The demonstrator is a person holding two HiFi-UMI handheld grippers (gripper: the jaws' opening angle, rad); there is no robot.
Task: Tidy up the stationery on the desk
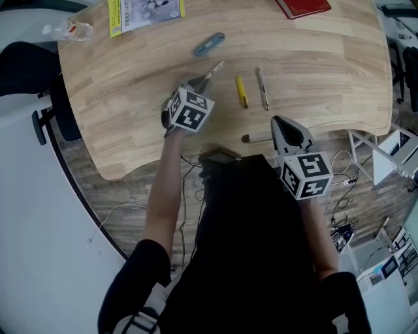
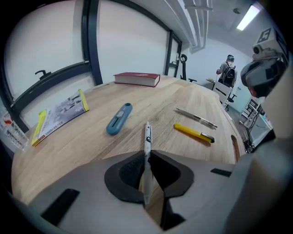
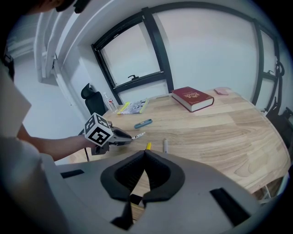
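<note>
My left gripper (image 1: 198, 83) (image 2: 147, 160) is shut on a white pen (image 1: 213, 69) (image 2: 147, 141) that sticks out forward over the wooden desk (image 1: 326, 59). Ahead of it lie a blue utility knife (image 1: 209, 44) (image 2: 118, 119), a yellow cutter (image 1: 241, 91) (image 2: 194, 133) and a silver pen (image 1: 262, 88) (image 2: 197, 117). My right gripper (image 1: 281, 125) (image 3: 144, 155) hovers at the desk's near edge with its jaws shut and nothing between them. In the right gripper view the left gripper's marker cube (image 3: 98, 130) and the pen (image 3: 138, 135) show at left.
A red book (image 1: 302, 6) (image 2: 137, 78) (image 3: 192, 98) lies at the far side. A yellow-edged booklet (image 1: 144, 13) (image 2: 59, 114) and a plastic bottle (image 1: 68, 29) sit at the far left. A black chair (image 3: 94, 98) stands beyond the desk. A person (image 2: 227, 71) stands far off.
</note>
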